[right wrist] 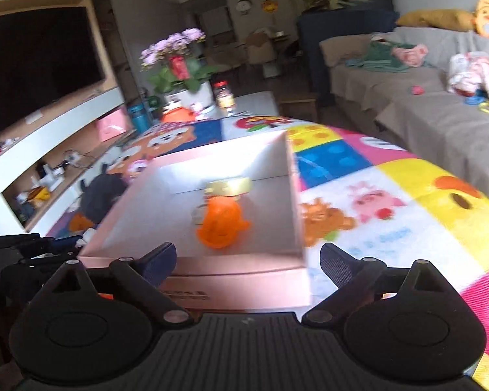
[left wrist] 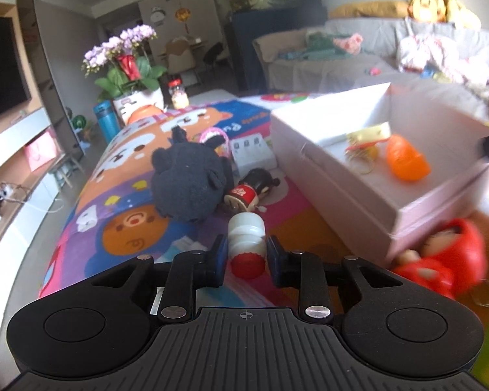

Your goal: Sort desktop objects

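My left gripper [left wrist: 247, 250] is shut on a small white bottle with a red cap [left wrist: 247, 242], held just above the colourful cartoon mat [left wrist: 120, 195]. Ahead of it lie a black plush toy [left wrist: 187, 181] and a red-and-black doll figure [left wrist: 249, 192]. The pink open box [left wrist: 339, 192] stands to the right and holds an orange toy [left wrist: 407, 158] and a gold trinket [left wrist: 368, 137]. My right gripper [right wrist: 247, 260] is open and empty, at the box's near wall [right wrist: 241, 280], with the orange toy [right wrist: 221, 223] and gold trinket [right wrist: 228, 186] beyond it.
A red doll toy [left wrist: 446, 257] lies by the box's near corner. A white pill tray [left wrist: 252, 153], a flower pot [left wrist: 137, 97], a blue flask [left wrist: 106, 120] and a jar [left wrist: 178, 94] stand at the far end. A grey sofa [right wrist: 440, 114] lies to the right.
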A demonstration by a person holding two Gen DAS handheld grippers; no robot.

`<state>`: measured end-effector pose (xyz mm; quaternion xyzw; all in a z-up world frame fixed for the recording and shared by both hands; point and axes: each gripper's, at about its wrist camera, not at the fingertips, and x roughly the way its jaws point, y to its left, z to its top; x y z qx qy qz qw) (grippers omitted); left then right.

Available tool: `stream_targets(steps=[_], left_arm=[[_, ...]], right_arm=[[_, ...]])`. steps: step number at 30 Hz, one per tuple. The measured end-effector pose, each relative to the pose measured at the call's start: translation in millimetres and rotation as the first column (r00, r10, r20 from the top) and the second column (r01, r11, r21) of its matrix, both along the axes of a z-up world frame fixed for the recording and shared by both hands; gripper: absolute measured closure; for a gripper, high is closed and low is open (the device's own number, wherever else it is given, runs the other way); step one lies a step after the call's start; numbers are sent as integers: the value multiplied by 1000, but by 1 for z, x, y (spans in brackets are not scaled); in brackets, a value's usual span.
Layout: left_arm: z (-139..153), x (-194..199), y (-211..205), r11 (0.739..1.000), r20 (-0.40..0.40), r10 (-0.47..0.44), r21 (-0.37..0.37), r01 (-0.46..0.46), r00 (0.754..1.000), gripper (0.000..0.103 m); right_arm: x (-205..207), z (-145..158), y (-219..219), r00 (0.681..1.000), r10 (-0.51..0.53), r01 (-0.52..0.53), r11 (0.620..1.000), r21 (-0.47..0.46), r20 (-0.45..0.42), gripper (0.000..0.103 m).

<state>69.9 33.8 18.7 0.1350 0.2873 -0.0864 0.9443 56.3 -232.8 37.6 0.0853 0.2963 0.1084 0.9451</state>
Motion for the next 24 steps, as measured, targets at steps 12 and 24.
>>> stream_targets(steps=[12, 24], left_arm=[[11, -73, 3, 979, -61, -120, -171, 108, 991, 72], [-2, -64, -35, 957, -45, -213, -211, 200, 976, 34]], right_arm=[[-32, 18, 46, 973, 159, -138, 982, -130, 169, 5], [-59, 5, 14, 994, 76, -65, 989, -135, 74, 0]])
